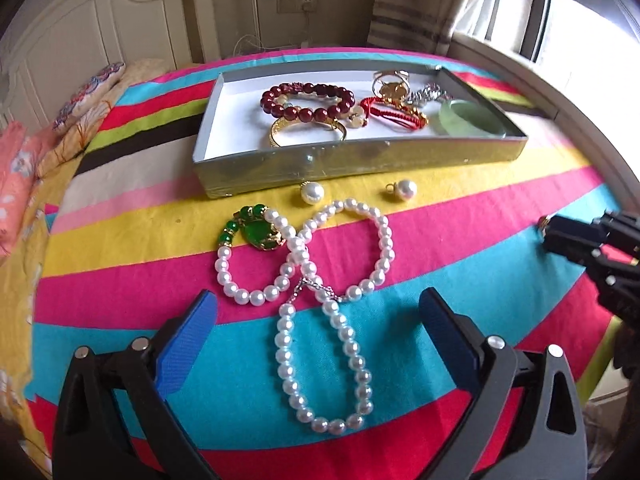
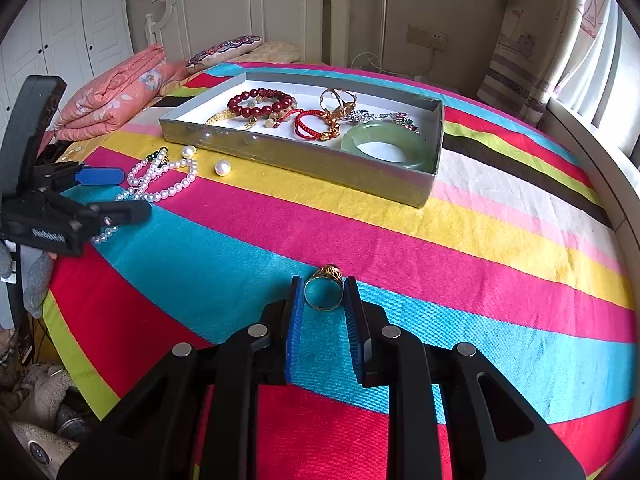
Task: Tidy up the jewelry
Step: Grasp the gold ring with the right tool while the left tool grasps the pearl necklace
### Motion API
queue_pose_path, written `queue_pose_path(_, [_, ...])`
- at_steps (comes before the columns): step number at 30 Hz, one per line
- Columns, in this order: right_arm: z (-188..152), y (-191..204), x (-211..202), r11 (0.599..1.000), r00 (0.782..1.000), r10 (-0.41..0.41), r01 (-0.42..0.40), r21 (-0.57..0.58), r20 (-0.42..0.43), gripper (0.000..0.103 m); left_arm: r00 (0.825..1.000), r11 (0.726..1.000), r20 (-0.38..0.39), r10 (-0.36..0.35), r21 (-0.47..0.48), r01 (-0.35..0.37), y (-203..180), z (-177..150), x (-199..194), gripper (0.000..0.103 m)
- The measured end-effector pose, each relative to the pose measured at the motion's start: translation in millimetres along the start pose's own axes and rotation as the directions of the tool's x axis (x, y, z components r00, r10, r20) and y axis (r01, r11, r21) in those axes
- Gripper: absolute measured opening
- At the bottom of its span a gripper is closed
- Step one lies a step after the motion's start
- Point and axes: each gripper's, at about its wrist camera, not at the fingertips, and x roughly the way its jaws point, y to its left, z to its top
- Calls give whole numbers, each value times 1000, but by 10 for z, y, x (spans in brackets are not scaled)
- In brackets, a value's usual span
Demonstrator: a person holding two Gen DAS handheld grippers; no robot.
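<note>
My left gripper (image 1: pixel 318 296) stands open low over a tangle of white pearl strands (image 1: pixel 320 360) on the striped bedspread. One strand carries a green pendant (image 1: pixel 260 234). Two loose pearls (image 1: pixel 313 192) (image 1: pixel 404 189) lie just in front of the grey tray (image 1: pixel 304 160). The tray holds a red bead bracelet (image 1: pixel 316 98), a gold bangle (image 1: pixel 304 130), a red cord bracelet (image 1: pixel 392 114) and a jade bangle (image 2: pixel 384 146). My right gripper (image 2: pixel 324 282) is shut on a gold ring (image 2: pixel 323 292), which rests on the blue stripe.
A folded pink quilt (image 2: pixel 116 92) and a patterned pillow (image 2: pixel 224 50) lie at the head of the bed by the white headboard. A window and curtain stand on the right. The bed's edge drops off at the lower left, with clutter on the floor.
</note>
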Motion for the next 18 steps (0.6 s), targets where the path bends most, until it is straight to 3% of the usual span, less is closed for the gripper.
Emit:
queue_pose_path(2, [1, 0, -3, 1000, 1000, 2, -2, 1, 0, 22, 1000, 1000, 30, -7, 11, 6, 12, -20, -45, 74])
queue_pose_path(6, [3, 2, 0, 1000, 1000, -1, 1, -3, 0, 22, 998, 1000, 64, 5, 17, -6, 58, -35, -97, 20])
queue_pose_path(7, [4, 2, -2, 1000, 1000, -2, 2, -4, 0, 22, 998, 1000, 68, 9, 28, -11, 56, -44, -106, 14])
queue_pose_path(9, [5, 2, 1, 1000, 1000, -2, 2, -3, 0, 22, 997, 999, 77, 18, 39, -21, 38, -65, -128, 7])
queue_pose_path(13, [6, -2, -1, 1000, 1000, -2, 2, -2, 0, 22, 991, 999, 129, 23, 31, -28, 19, -98, -247, 7])
queue_pose_path(18, [2, -20, -34, 1000, 1000, 3, -3, 11, 16, 22, 979, 997, 192, -69, -19, 74, 80, -66, -484, 7])
